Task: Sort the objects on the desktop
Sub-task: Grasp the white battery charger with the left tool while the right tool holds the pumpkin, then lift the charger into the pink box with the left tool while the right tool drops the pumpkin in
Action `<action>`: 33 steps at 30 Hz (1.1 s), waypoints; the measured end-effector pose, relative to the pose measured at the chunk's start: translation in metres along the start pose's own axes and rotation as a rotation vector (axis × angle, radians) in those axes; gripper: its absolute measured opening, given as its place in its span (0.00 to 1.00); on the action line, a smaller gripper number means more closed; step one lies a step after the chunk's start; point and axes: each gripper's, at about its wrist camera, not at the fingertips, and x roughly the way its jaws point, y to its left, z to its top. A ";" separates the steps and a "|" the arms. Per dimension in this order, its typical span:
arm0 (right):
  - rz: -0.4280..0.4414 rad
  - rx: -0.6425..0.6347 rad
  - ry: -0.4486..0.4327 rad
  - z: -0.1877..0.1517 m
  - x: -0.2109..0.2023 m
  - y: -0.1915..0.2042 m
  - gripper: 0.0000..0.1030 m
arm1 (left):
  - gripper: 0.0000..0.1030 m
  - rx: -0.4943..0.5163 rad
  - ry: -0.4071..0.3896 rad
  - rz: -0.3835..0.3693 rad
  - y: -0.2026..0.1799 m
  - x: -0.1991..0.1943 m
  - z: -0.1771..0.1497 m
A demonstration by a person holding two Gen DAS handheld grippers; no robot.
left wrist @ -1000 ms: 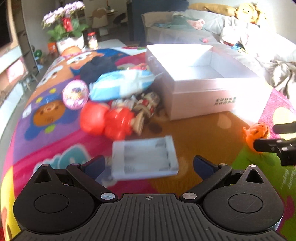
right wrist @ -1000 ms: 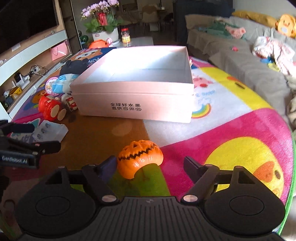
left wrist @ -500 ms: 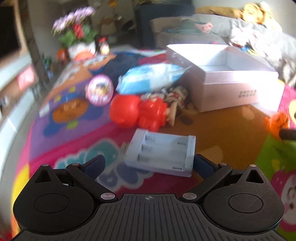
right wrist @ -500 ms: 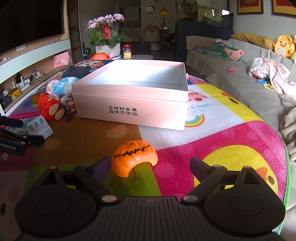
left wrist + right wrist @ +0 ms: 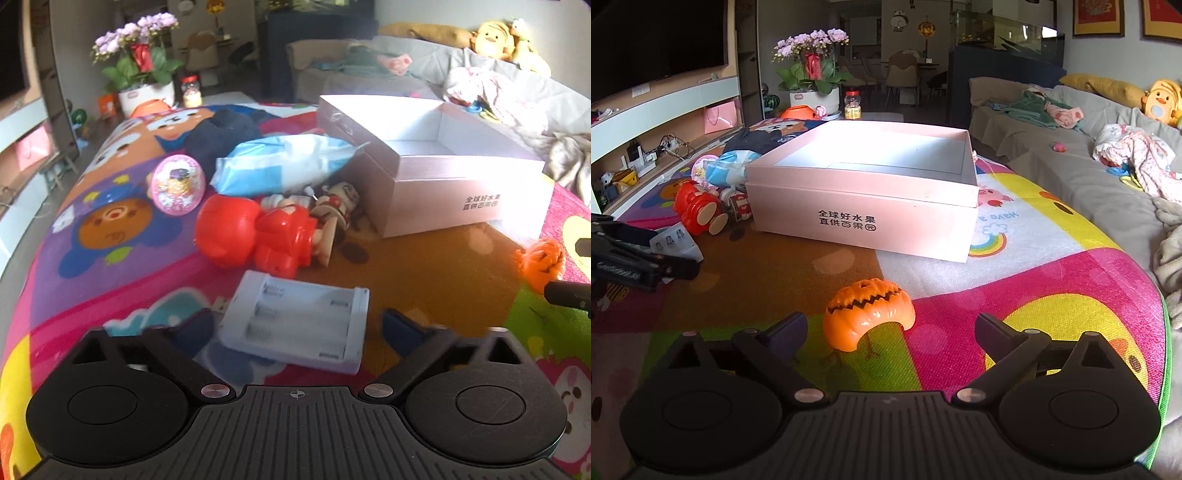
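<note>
We see the left gripper [image 5: 295, 328] with its jaws just closing in around the white battery holder [image 5: 295, 323], not yet pressing it; beyond lie the red toy figure [image 5: 255, 234] and the pink box [image 5: 436, 184]. The right gripper [image 5: 891, 332], just widening, stands released around the orange pumpkin shell [image 5: 868, 312], the box [image 5: 864, 206] farther ahead.

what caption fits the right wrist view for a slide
Open right hand-held gripper poised around an orange toy pumpkin on a colourful play mat, pink box behind.
</note>
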 end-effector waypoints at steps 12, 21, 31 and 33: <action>0.054 -0.028 0.096 0.018 0.016 0.009 0.57 | 0.87 0.140 -0.038 -0.099 -0.041 -0.051 -0.019; 0.147 -0.076 0.076 0.036 -0.056 -0.003 0.57 | 0.87 0.196 -0.180 -0.141 -0.061 -0.100 -0.010; 0.103 0.000 -0.189 0.164 -0.075 -0.038 0.71 | 0.97 0.187 -0.477 -0.121 -0.088 -0.064 0.109; 0.084 0.050 -0.204 0.181 -0.053 -0.046 0.79 | 0.97 0.137 -0.416 -0.121 -0.080 -0.050 0.120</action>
